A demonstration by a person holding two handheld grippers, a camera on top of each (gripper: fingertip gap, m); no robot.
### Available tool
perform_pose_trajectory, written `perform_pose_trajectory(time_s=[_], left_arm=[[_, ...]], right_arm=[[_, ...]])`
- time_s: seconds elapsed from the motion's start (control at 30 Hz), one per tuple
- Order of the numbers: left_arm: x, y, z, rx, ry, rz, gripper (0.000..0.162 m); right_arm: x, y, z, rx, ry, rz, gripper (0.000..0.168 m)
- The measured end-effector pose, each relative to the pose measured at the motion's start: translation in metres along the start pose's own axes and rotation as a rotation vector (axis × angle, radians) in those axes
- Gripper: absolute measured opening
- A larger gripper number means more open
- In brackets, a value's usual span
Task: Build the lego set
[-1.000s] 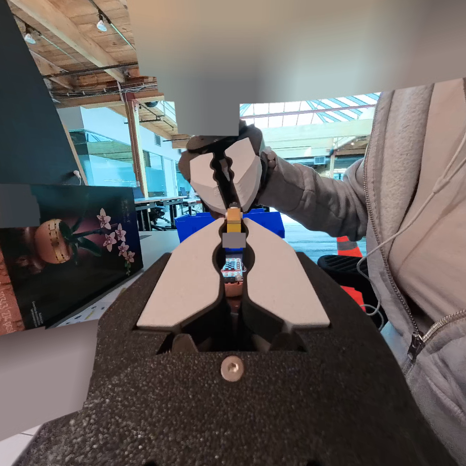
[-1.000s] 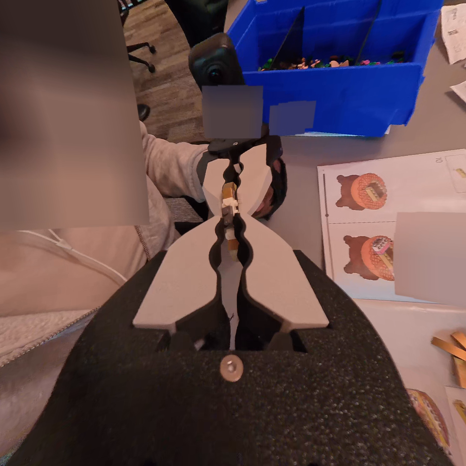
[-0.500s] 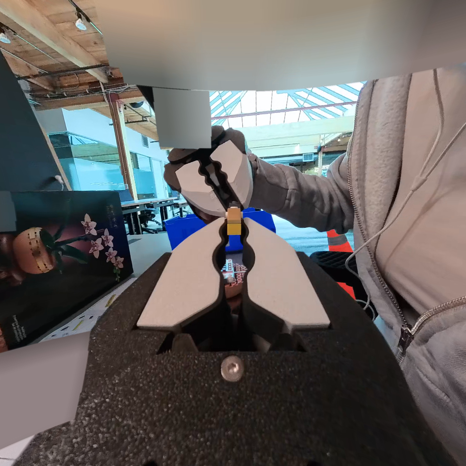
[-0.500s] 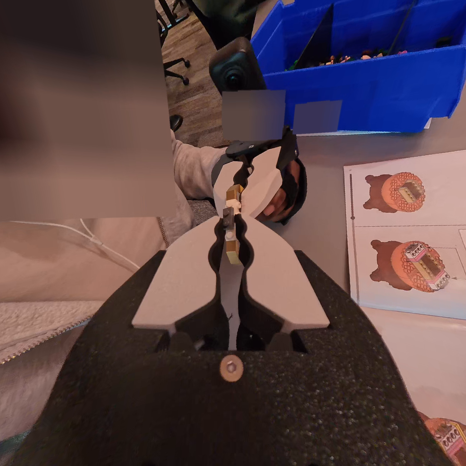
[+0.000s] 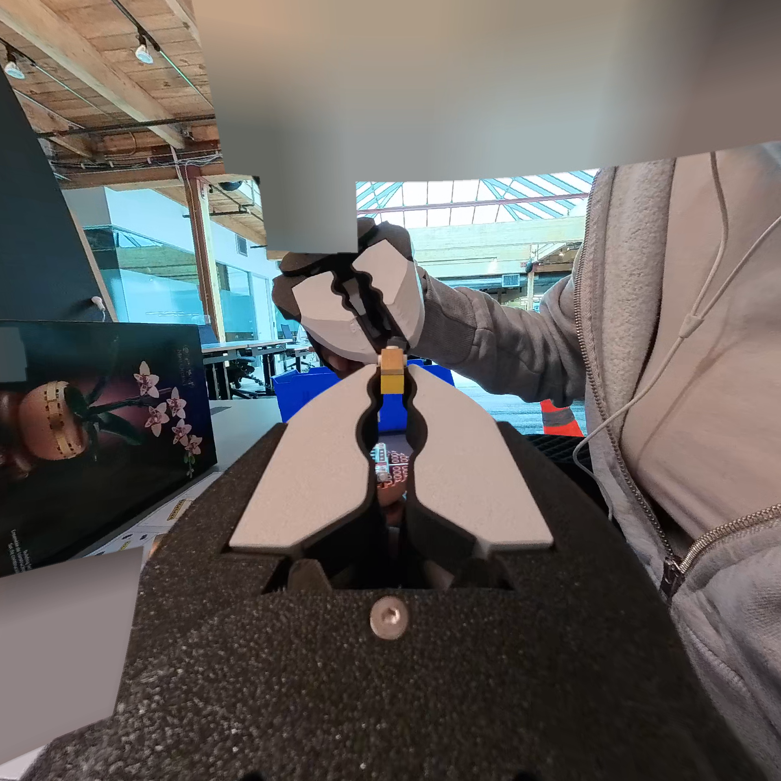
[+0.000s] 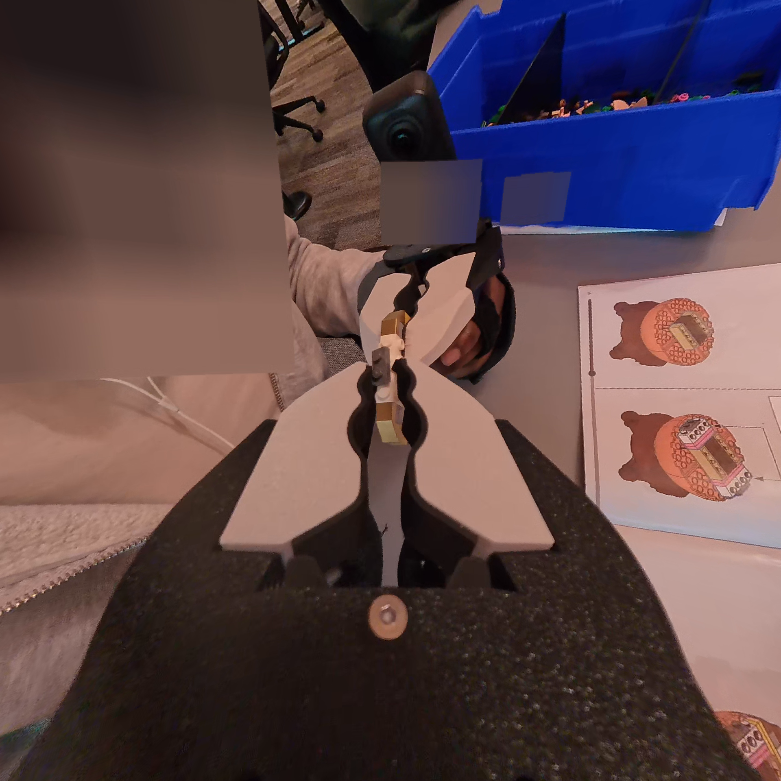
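Lego strip, tan, white and grey, sits at frame centre, pinched at opposite ends by the right gripper and left gripper. Press straight along its length; seating is probably incomplete.

Both grippers share one scheme: the left gripper has pale grey fingers set in a speckled black body, and the right gripper looks the same. The small lego assembly runs in bands of gold-tan, white and dark grey, ending in a yellowish block. The bin is bright blue, holding a scatter of green, pink and tan pieces. The instruction sheet is white with orange and brown drawings. The box is dark with pink-white flowers. The person's hoodie is light grey.
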State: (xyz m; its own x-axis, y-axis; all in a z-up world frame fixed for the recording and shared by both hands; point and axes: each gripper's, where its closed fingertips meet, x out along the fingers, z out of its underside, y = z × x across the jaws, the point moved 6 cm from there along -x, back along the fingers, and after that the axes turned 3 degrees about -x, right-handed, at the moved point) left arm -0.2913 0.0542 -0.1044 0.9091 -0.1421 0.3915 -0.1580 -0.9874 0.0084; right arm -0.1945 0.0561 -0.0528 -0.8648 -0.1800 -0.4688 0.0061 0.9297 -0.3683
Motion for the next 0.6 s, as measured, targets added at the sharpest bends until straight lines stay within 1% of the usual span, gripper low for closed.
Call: perform_pose_trajectory(time_s=[0.6], left_arm=[[-0.0019,-0.0012,-0.0029,0.022,0.027,-0.024,0.007]], right_arm=[[0.0003,0.0045,-0.0023,0.064,0.041,-0.001,0.015]])
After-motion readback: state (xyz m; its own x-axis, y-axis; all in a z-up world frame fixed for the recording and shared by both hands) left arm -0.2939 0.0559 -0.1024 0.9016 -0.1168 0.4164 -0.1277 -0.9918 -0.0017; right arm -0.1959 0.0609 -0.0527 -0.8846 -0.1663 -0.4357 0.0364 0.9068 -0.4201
